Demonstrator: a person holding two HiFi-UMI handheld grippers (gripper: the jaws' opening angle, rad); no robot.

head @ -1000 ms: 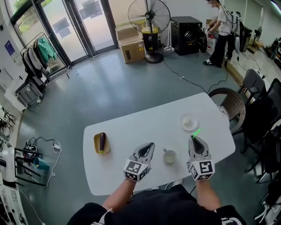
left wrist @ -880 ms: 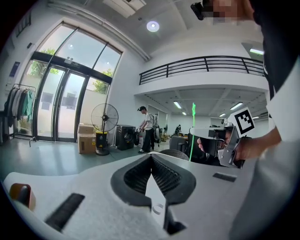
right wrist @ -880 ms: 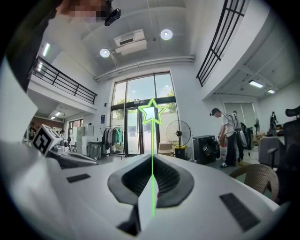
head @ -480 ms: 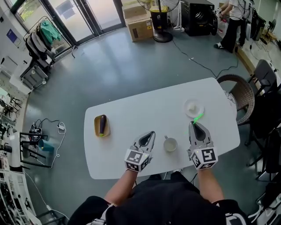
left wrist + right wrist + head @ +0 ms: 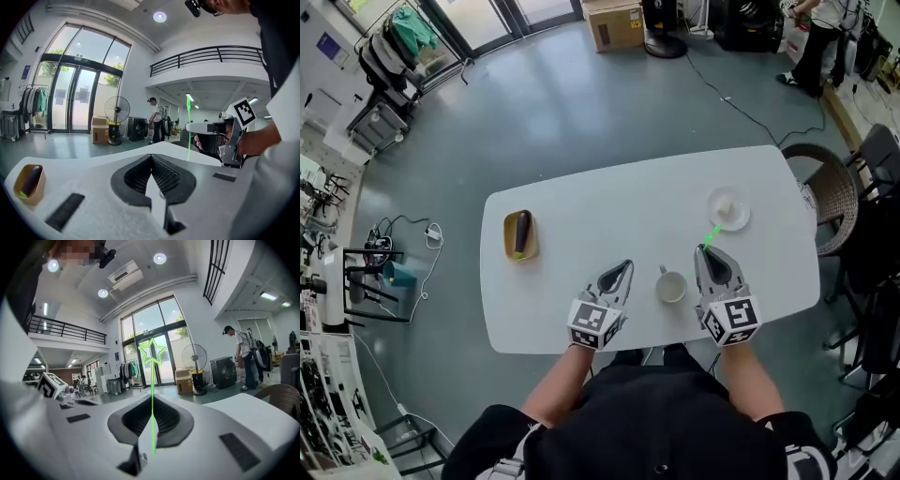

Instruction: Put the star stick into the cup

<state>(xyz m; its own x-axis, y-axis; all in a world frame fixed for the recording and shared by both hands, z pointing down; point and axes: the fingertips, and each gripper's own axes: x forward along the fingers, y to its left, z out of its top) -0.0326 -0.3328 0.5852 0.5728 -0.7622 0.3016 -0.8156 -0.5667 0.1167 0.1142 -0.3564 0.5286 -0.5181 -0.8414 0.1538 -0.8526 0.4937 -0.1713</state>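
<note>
Person in black top (image 5: pixel 661 436), left gripper (image 5: pixel 624 268) and right gripper (image 5: pixel 704 252) grey-white shelled, black ribbed pads (image 5: pixel 165 175) inside, black-and-white marker cube (image 5: pixel 593 325) at each rear

This looks like a large open work hall, perhaps a lab or studio rather than a home. Around the white surface (image 5: pixel 609 206) spreads a bare grey floor (image 5: pixel 553 112) with a cable (image 5: pixel 727 97) trailing across it. Beyond the surface stand tall glass doors (image 5: pixel 70 101), a pedestal fan (image 5: pixel 116 112), a cardboard box (image 5: pixel 615 22) and a clothes rack (image 5: pixel 394 56). Above it runs a balcony railing (image 5: pixel 206 54).
</note>
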